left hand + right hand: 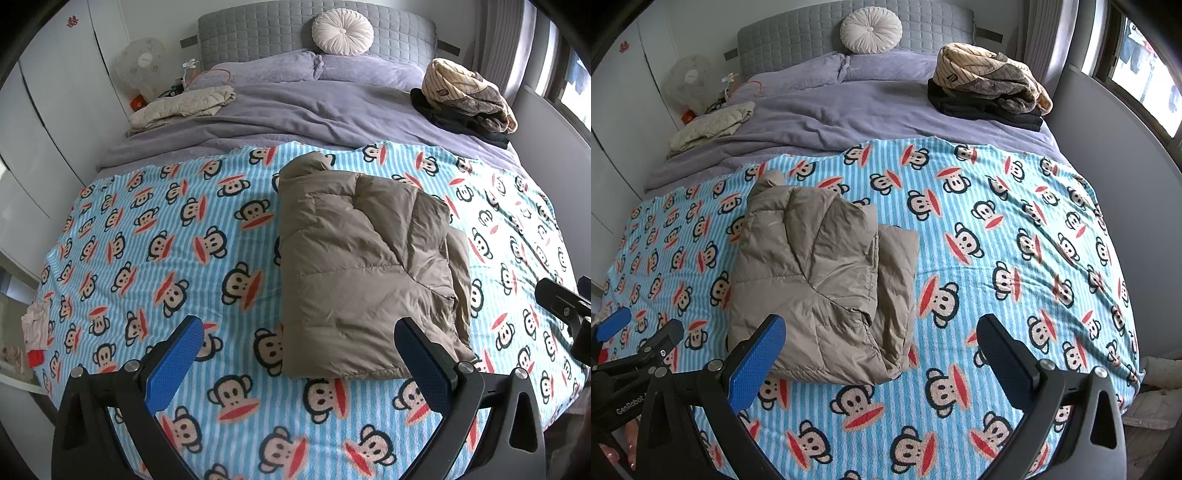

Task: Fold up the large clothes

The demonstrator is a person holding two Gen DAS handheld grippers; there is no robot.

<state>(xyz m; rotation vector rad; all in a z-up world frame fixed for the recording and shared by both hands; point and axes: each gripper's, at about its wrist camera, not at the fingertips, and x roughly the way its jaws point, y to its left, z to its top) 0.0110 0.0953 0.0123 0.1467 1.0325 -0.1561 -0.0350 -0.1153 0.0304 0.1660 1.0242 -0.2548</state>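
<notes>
The folded jacket [365, 266] lies on the monkey blanket [177, 236] on the bed, in its middle part. The left tool [299, 350] and the right tool [881, 347] are both spread wide above the blanket, holding nothing.

A taupe quilted jacket [365, 258] on a blanket [147, 221] of light-blue and white stripes printed with red-mouthed monkey faces; lavender duvet [303, 110], grey quilted headboard [258, 33], a cream round cushion [342, 31], cream coat [184, 105], and a tan pinstriped and black pile [465, 99].
</notes>
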